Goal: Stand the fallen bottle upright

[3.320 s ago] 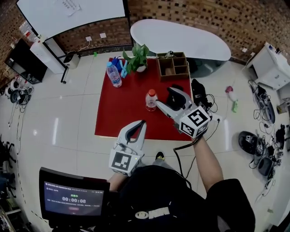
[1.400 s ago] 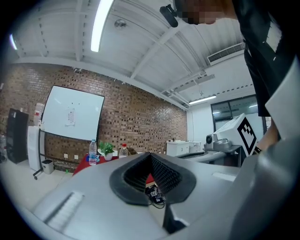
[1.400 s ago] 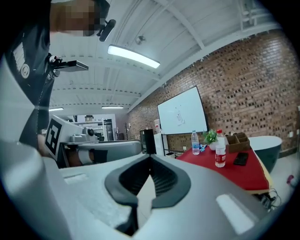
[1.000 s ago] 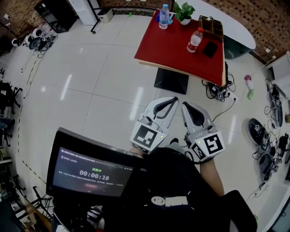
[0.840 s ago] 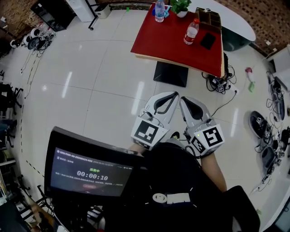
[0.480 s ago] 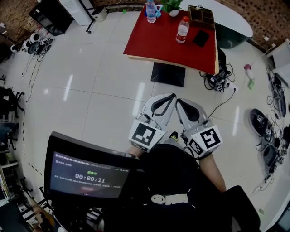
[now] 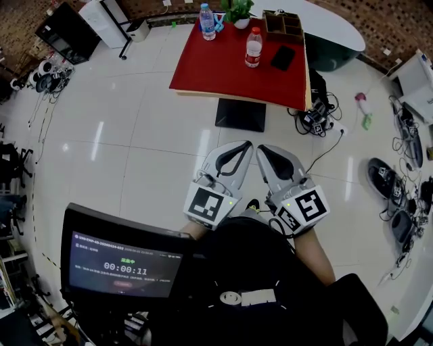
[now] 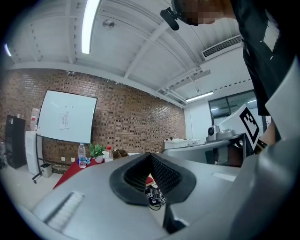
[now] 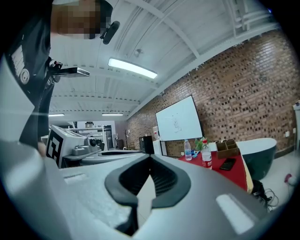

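Note:
The red-capped bottle (image 7: 254,47) stands upright on the red table (image 7: 223,71), far ahead of me. It also shows small in the left gripper view as the bottle (image 8: 108,153) and in the right gripper view as the bottle (image 9: 205,155). My left gripper (image 7: 245,144) and right gripper (image 7: 262,149) hang side by side close to my body, over the white floor. Both are shut and hold nothing, their tips near each other.
A blue-capped bottle (image 7: 207,12), a potted plant (image 7: 237,9), a wooden organiser (image 7: 281,23) and a black phone (image 7: 282,57) share the table. Cables (image 7: 315,116) lie on the floor right of it, shoes (image 7: 383,180) farther right. A monitor (image 7: 122,262) stands at my lower left.
Earlier the right gripper was at the bottle on the table. Over the last second the table has drawn farther away and slid left in view; both grippers stay shut together.

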Tool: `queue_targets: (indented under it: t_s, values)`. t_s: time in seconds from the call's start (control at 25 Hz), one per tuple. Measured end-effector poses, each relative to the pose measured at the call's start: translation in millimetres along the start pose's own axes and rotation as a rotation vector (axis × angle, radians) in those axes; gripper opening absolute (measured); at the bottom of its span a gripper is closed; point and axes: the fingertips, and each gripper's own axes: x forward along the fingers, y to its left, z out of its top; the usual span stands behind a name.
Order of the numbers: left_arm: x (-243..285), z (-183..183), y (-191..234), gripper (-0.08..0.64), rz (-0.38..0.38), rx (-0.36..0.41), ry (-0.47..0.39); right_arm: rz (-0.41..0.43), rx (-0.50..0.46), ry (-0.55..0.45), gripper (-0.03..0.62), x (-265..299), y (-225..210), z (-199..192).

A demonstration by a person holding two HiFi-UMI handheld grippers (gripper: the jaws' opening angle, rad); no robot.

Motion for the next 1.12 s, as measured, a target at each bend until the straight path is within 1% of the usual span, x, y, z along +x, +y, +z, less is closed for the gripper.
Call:
queue_targets:
  t_s: [0.16,0.36,0.6,1.12]
  values:
    - [4,2,-6,0.0,-0.012,0.005,-0.004,-0.026,-0.001,-0.009,0.003,-7,-8,5]
    - [7,2,-11,0.0,-0.024,0.006,-0.006,-0.04,0.004,0.008,0.003,-10,-11,-1]
    - [4,2,-8,0.0,-0.021,0.001,-0.012,-0.028,-0.017,0.023,0.003,-5,-3,-4]
    - [1,5,3,0.0,-0.005,0.001,-0.023,-0.004,-0.033,0.02,0.003,7,3,-1]
